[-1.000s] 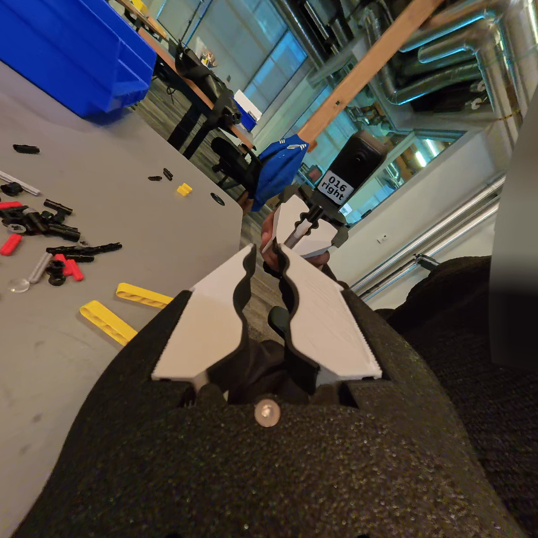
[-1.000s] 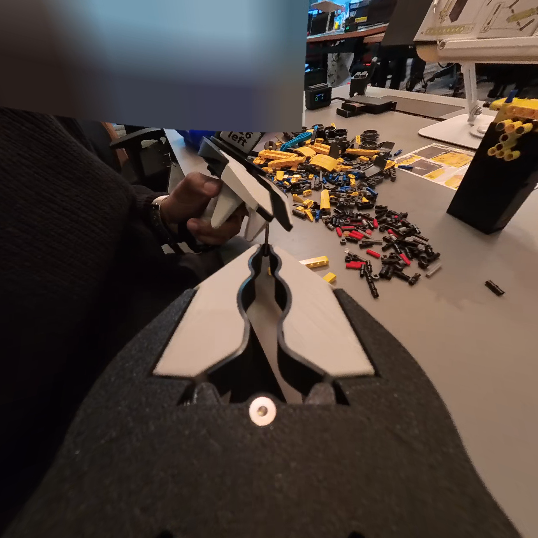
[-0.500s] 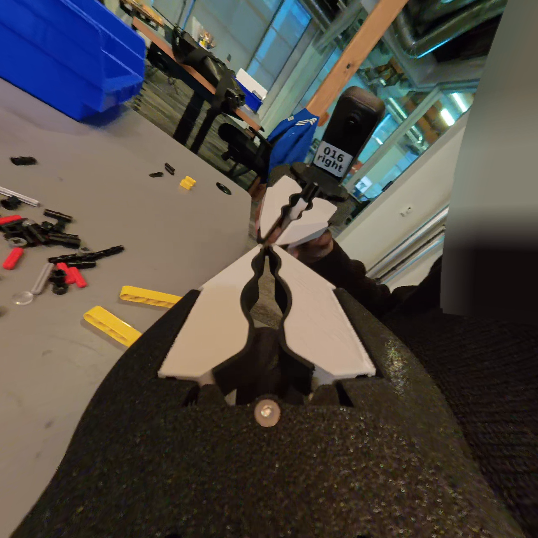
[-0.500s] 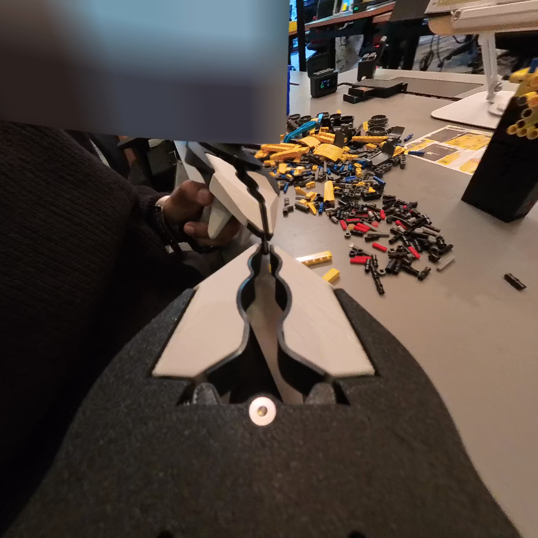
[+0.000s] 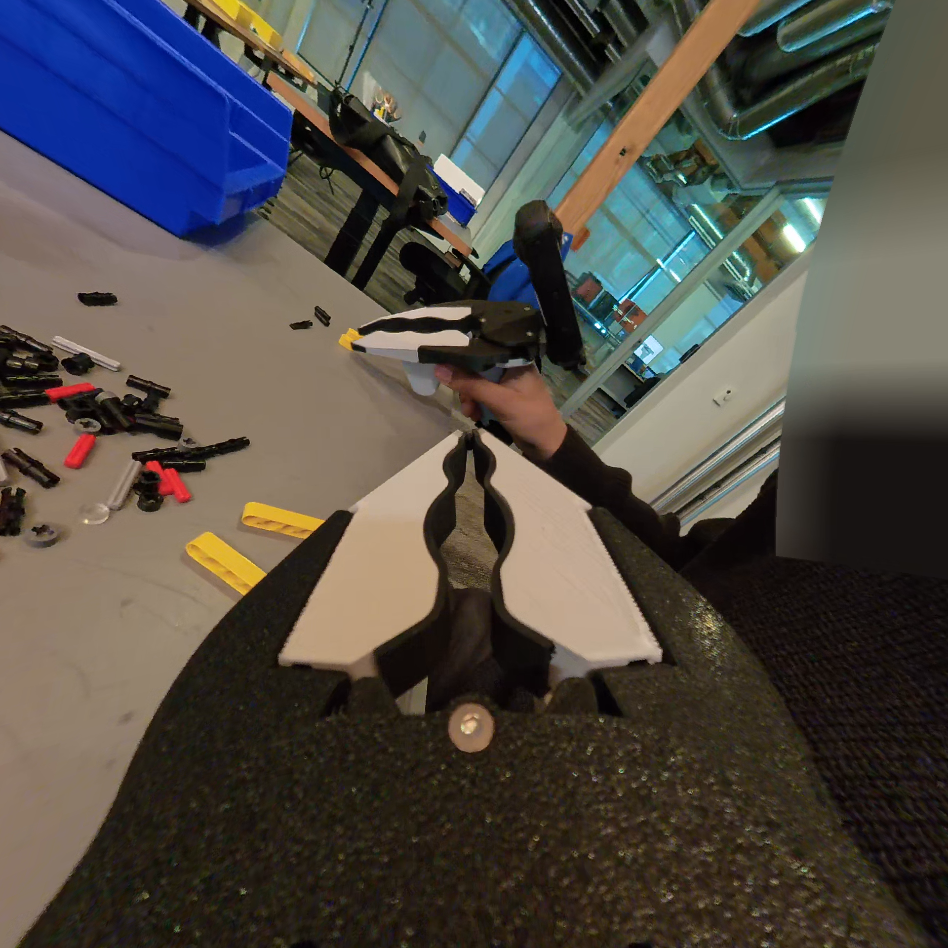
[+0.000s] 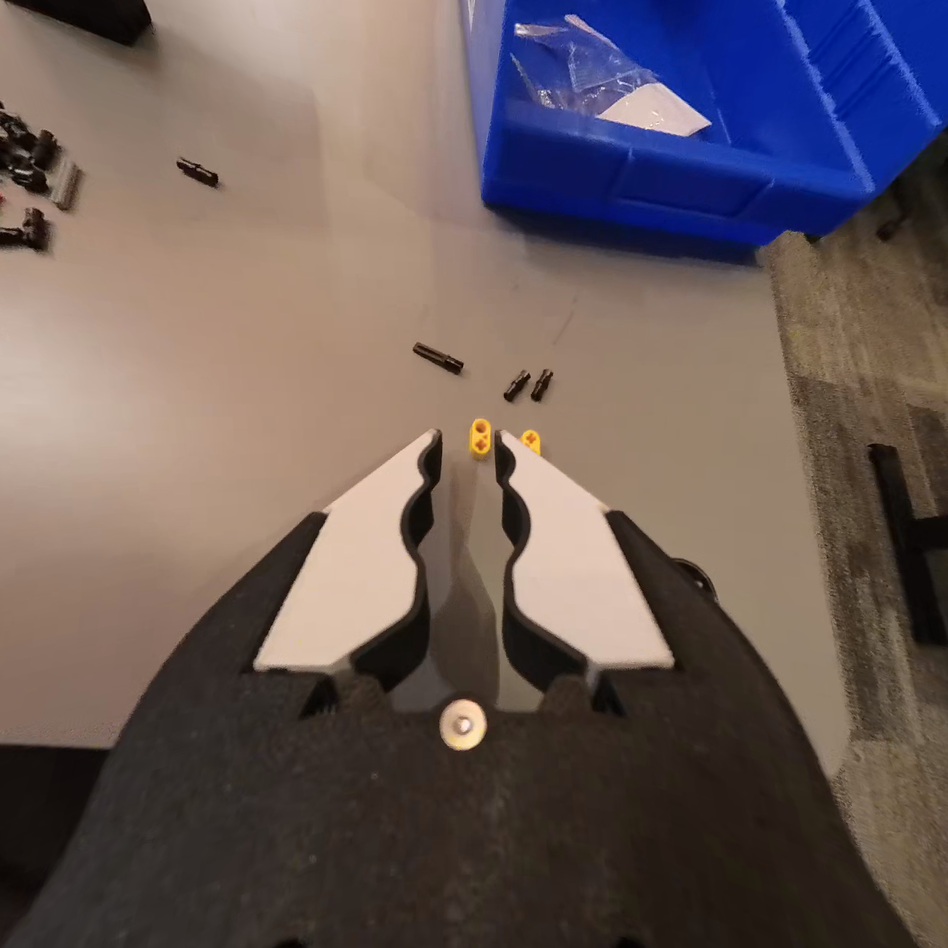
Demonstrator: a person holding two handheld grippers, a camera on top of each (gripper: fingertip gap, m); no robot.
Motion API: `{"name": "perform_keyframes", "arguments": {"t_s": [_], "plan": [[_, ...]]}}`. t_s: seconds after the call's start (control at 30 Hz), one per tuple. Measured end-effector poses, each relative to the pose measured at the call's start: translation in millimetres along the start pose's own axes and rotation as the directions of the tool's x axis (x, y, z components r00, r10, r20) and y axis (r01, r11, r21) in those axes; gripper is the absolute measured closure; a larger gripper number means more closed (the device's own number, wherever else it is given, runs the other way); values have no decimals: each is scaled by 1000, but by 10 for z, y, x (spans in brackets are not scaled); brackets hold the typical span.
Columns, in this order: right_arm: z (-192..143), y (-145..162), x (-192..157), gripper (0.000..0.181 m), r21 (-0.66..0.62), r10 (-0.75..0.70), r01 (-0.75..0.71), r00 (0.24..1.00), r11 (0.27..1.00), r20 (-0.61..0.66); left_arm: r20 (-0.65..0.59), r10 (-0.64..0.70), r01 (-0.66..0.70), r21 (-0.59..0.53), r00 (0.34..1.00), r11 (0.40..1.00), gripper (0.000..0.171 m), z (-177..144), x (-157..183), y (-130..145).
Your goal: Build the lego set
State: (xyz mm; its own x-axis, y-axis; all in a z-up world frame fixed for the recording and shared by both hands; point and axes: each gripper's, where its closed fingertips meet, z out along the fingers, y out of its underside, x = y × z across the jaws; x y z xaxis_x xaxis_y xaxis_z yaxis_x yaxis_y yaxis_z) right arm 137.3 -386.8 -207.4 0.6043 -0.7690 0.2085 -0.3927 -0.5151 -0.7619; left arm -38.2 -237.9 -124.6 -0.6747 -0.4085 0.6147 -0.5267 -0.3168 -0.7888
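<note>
My left gripper [image 5: 469, 442] is shut over the table's near corner. Only the dark end of a thin rod [image 5: 469, 445] shows pinched between its tips. My right gripper [image 6: 468, 445] is open, low over the grey table [image 6: 205, 410]. A small yellow two-hole piece [image 6: 480, 437] lies on the table between its tips, close to the right finger [image 6: 544, 513], with a gap to the left one. A second yellow piece [image 6: 531, 440] peeks out behind that finger. In the left wrist view the right gripper [image 5: 356, 342], held by a hand, points at the yellow pieces [image 5: 348, 338].
A blue bin [image 6: 667, 179] holding clear bags stands beyond the right gripper. Three black pins [image 6: 437, 357] [image 6: 516, 385] [image 6: 541, 384] lie just past the yellow pieces. Two yellow beams [image 5: 282, 519] [image 5: 223, 561] and a scatter of black and red parts [image 5: 102, 410] lie left. The table edge [image 6: 779, 410] runs right. Across from one pair of fingers to the other is roughly 25 cm.
The two grippers met tip to tip and my left one shut on the thin rod that the right one held. The right gripper then opened and swung away to the yellow pieces.
</note>
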Motion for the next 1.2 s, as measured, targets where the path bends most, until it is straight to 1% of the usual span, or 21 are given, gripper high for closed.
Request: {"name": "perform_keyframes", "arguments": {"t_s": [0.1, 0.17, 0.2, 0.27, 0.37, 0.47, 0.57, 0.63, 0.7, 0.8, 0.87, 0.9, 0.97, 1.03, 1.07, 1.13, 1.2], "plan": [[91, 50, 27, 161, -31, 24, -24, 1000, 999, 2, 3, 3, -3, 0, 1000, 1000, 170, 4, -1, 0], [109, 37, -5, 163, -24, 44, -43, 999, 999, 30, 3, 3, -3, 2, 1000, 1000, 170, 2, 0, -4], [108, 37, -43, 172, -28, 52, -51, 997, 998, 53, 5, 3, -3, 4, 1000, 1000, 170, 0, -1, -8], [76, 4, -231, 173, -16, 59, -58, 988, 998, 140, 4, 0, 0, 12, 1000, 1000, 170, -6, -1, -18], [-34, -11, -643, 174, -19, 68, -65, 960, 998, 273, 4, -16, 16, 24, 1000, 1000, 170, -12, -8, -32], [-181, 3, -1024, 174, -9, 50, -49, 941, 999, 335, 10, -29, 28, 35, 1000, 999, 170, -20, -23, -36], [-298, 19, -1302, 174, 3, 0, -1, 937, 1000, 349, 22, -36, 35, 35, 999, 999, 171, -19, -43, -23], [-362, 5, -1485, 174, 9, -11, 8, 923, 1000, 384, 37, -41, 40, 30, 998, 999, 170, -14, -64, -6], [-393, -14, -1611, 174, 22, -20, 12, 913, 1000, 408, 48, -46, 45, 30, 998, 999, 170, -15, -75, 4], [-383, -13, -1659, 172, 34, -43, 33, 915, 999, 400, 61, -51, 49, 33, 997, 998, 170, -21, -85, 9], [-433, -60, -1669, 159, 58, -49, 27, 906, 998, 420, 64, -56, 54, 38, 996, 998, 170, -29, -86, 4], [-481, -112, -1667, 155, 85, -49, 13, 900, 996, 433, 62, -59, 57, 43, 996, 997, 170, -33, -82, -1], [-641, -274, -1677, 154, 175, -57, -31, 876, 984, 480, 52, -76, 74, 49, 996, 996, 170, -35, -68, -7], [-884, -479, -1741, 154, 311, -110, -77, 833, 947, 543, 29, -131, 129, 50, 991, 990, 170, -26, -55, -4], [-1018, -564, -1791, 154, 382, -159, -85, 811, 920, 563, 5, -183, 183, 46, 983, 982, 170, -19, -43, 2], [-1241, -658, -1921, 154, 498, -275, -60, 773, 865, 571, -81, -303, 305, 17, 950, 952, 170, 1, 33, 15], [-1369, -683, -2040, 154, 565, -363, -32, 736, 825, 572, -163, -408, 408, -32, 898, 912, 170, 17, 115, 37]]}}
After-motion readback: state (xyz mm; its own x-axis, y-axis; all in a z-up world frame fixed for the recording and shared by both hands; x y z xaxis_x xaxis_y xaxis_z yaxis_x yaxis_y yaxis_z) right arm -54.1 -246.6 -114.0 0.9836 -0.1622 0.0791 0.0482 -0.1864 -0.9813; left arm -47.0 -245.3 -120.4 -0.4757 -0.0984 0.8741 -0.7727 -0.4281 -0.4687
